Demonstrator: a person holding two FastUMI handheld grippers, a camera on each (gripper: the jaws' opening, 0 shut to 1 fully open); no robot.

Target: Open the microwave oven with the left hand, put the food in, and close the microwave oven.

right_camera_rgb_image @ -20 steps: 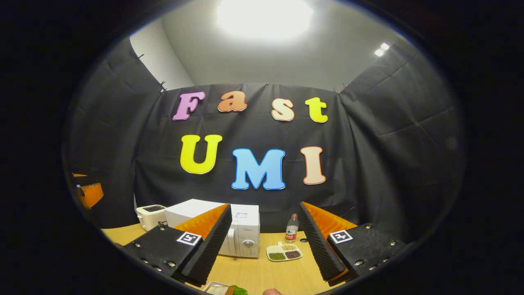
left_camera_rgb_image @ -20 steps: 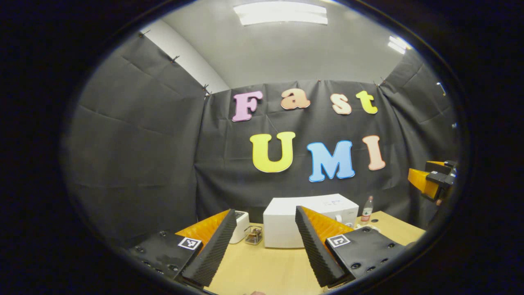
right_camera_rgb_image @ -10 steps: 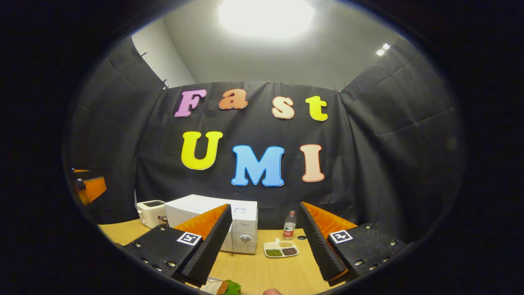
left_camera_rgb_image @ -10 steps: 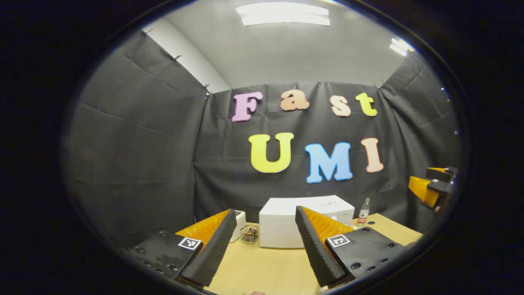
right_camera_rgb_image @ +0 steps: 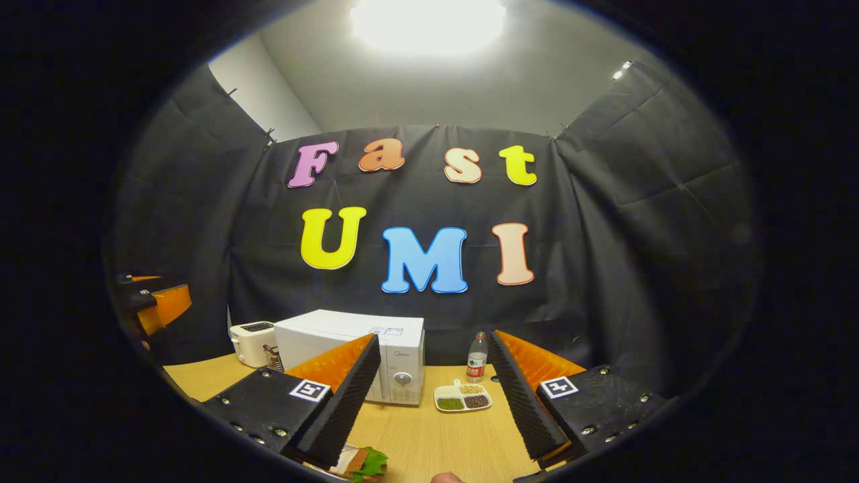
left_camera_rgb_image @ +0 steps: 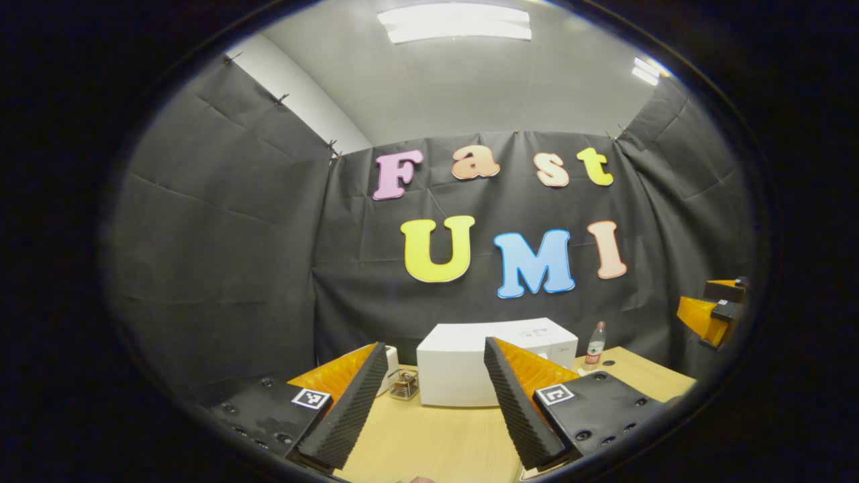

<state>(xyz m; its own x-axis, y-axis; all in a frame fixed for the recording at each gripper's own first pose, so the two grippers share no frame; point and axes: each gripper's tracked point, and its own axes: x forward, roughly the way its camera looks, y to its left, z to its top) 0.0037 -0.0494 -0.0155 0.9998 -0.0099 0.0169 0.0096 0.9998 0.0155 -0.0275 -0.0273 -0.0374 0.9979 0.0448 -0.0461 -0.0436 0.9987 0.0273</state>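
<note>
Currently, in the left gripper view, your left gripper (left_camera_rgb_image: 433, 402) sits at the bottom of the frame with its two fingers spread wide apart and nothing between them. Just left of bottom centre, past the left finger, a white toaster (left_camera_rgb_image: 387, 361) and a small wire holder (left_camera_rgb_image: 405, 386) stand on the wooden table (left_camera_rgb_image: 443, 443). At bottom centre the white microwave oven (left_camera_rgb_image: 470, 365) stands at the back of the table with its door closed. Right of it stands a clear bottle (left_camera_rgb_image: 593, 346) with a red label. At the far right edge, mid-height, you see your right gripper (left_camera_rgb_image: 711, 312) held above the table; you cannot tell its opening from there.

In the right gripper view, your left gripper (right_camera_rgb_image: 151, 305) appears at the far left edge, mid-height. Lower left of centre stand the toaster (right_camera_rgb_image: 251, 342) and the microwave oven (right_camera_rgb_image: 352, 355), door closed, its knob facing you. At the bottom edge, just left of centre, the food (right_camera_rgb_image: 362, 463), a sandwich with green leaf, lies on a plate partly hidden by a finger. Your right gripper (right_camera_rgb_image: 436, 412) holds its fingers wide apart, empty. Between them, farther back, lie a divided dish (right_camera_rgb_image: 463, 398) of beans and the bottle (right_camera_rgb_image: 476, 365).
</note>
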